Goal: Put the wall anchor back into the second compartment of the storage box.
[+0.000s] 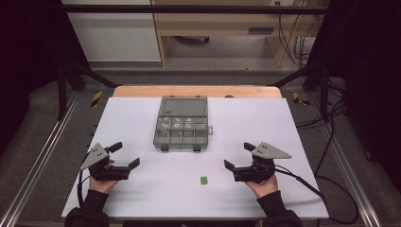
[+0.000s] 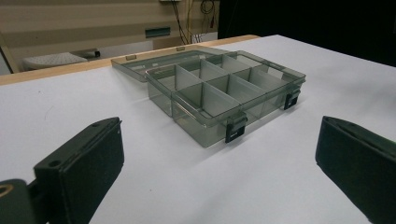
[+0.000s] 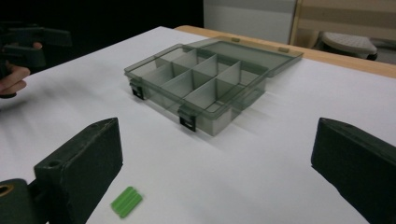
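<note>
High view: small flat green block (image 1: 204,180) near right tongs (image 1: 239,155); both tongs wide.

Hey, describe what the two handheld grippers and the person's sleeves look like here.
Both the left gripper and the right gripper are black, each with two thick, blocky black jaws. Each carries a grey three-cornered plate on top, dotted with small holes. A black cable trails from each, the right one looping off the table's edge. The person wears dark long sleeves reaching the wrists.
</note>
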The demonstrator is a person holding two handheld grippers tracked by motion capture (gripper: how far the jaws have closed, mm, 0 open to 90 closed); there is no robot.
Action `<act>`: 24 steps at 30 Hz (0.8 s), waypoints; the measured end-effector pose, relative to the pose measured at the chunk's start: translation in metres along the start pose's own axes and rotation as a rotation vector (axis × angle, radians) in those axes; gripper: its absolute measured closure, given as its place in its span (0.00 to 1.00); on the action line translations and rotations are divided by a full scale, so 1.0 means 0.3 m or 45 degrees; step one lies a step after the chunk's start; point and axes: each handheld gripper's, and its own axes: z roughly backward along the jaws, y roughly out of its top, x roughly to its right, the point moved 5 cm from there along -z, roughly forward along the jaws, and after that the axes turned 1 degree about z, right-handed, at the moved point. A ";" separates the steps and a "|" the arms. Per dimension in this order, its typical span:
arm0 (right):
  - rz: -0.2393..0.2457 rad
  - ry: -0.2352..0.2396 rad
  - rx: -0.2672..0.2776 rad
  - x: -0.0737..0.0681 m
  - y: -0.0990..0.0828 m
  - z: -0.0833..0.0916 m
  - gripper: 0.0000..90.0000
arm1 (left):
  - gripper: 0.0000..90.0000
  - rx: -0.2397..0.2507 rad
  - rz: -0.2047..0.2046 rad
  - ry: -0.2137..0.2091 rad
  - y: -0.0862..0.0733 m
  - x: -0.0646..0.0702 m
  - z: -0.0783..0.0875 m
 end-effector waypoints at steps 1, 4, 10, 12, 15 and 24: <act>0.002 0.007 -0.013 -0.013 -0.001 -0.012 0.03 | 0.01 -0.001 0.000 0.000 0.000 0.000 0.000; 0.013 0.030 -0.069 -0.050 -0.008 -0.044 0.04 | 0.01 -0.005 0.002 0.000 -0.001 -0.001 -0.001; 0.022 0.077 -0.176 -0.113 -0.040 -0.102 0.07 | 0.01 -0.015 0.004 0.001 -0.003 -0.002 -0.003; 0.002 0.092 -0.219 -0.122 -0.057 -0.118 0.09 | 0.01 -0.015 0.004 0.001 -0.003 -0.002 -0.003; 0.018 0.092 -0.271 -0.132 -0.080 -0.138 0.13 | 0.01 -0.018 0.003 0.003 -0.004 -0.002 -0.004; 0.044 0.107 -0.380 -0.165 -0.135 -0.186 0.28 | 0.01 -0.024 0.002 0.008 -0.005 -0.003 -0.004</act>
